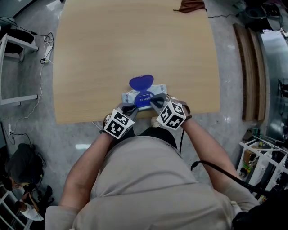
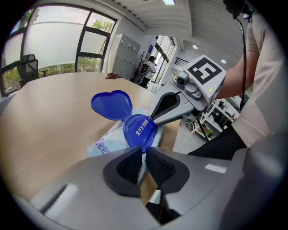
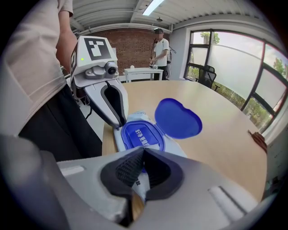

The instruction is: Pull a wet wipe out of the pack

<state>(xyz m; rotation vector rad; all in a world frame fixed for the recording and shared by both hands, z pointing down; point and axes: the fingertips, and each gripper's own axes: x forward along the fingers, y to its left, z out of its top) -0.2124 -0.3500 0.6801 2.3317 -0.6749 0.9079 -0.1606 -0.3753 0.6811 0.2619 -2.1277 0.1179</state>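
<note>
The wet wipe pack lies at the table's near edge, white and pale blue. Its blue heart-shaped lid stands flipped open, away from me. My left gripper is shut, its tips against the pack's near left corner. My right gripper is also shut, with its tips at the right edge of the blue lid frame. The left gripper view has the pack just beyond the closed pads, and my right gripper touches the frame there. In the right gripper view my left gripper meets the pack's corner. No wipe shows pulled out.
The wooden table stretches away from me, with a brown cloth-like object at its far edge. My body is close against the near edge. Chairs, cables and shelving stand on the floor around, and a person stands in the distance.
</note>
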